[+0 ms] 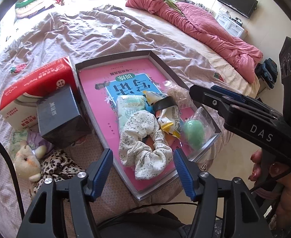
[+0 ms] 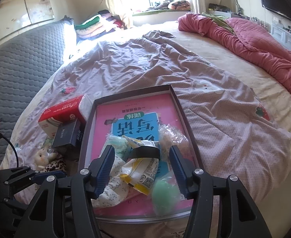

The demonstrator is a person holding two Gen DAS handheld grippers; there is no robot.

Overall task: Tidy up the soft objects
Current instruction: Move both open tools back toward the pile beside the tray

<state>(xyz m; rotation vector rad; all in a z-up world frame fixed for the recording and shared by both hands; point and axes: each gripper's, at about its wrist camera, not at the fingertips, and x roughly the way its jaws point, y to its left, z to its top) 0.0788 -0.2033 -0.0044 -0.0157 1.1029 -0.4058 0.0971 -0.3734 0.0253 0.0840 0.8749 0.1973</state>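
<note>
Left hand-held gripper point(image 1: 143, 167): black frame, ribbed blue pads point(image 1: 103, 168), silver screws. Right hand-held gripper point(image 2: 141, 168) lettered "DAS"; hand point(image 1: 272, 182) has glossy pink nails.

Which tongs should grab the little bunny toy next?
Probably left. The bunny toy lies outside the tray, on the left tongs' side, and they are open. The right tongs hang open over the tray, farther off.

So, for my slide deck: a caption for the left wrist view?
Open left gripper hovers over a floral scrunchie in a shallow tray on the bed.
</note>
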